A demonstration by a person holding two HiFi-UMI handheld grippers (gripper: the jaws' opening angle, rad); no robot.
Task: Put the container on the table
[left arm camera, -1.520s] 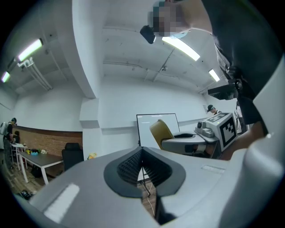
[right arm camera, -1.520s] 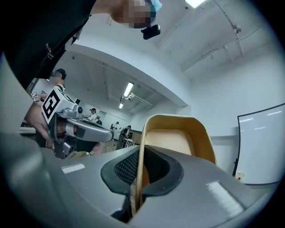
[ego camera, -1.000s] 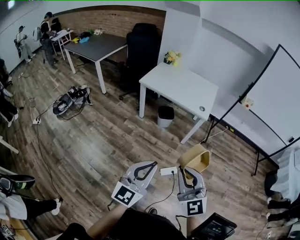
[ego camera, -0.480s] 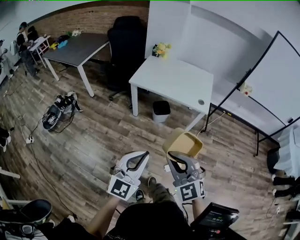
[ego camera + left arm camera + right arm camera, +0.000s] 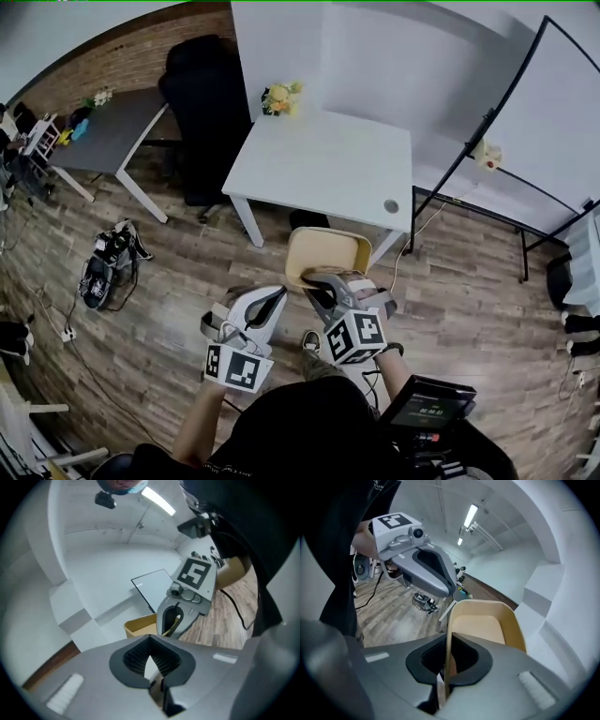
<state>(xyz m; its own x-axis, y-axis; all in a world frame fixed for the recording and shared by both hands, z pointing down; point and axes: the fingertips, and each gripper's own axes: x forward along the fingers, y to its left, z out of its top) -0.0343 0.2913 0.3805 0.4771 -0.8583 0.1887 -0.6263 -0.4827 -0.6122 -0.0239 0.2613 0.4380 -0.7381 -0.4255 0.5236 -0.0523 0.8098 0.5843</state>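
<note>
My right gripper (image 5: 319, 278) is shut on the rim of a tan open container (image 5: 326, 254), which hangs in the air just before the near edge of the white table (image 5: 328, 169). In the right gripper view the container (image 5: 485, 625) stands on edge, its thin wall pinched between the jaws of the right gripper (image 5: 447, 656). My left gripper (image 5: 274, 298) is shut with nothing in it, to the left of the container. The left gripper view shows those jaws (image 5: 151, 660) closed, with the container (image 5: 140, 625) and the right gripper (image 5: 180, 613) beyond.
A small bunch of yellow flowers (image 5: 279, 97) sits at the white table's far left corner. A black office chair (image 5: 208, 112) stands left of it, beside a grey desk (image 5: 111, 131). A whiteboard on a stand (image 5: 534, 122) is at the right. Shoes and cables (image 5: 108, 262) lie on the wooden floor.
Both grippers have travelled toward the white table, the right one carrying the container; the table now lies directly ahead and much closer. The left gripper has rolled.
</note>
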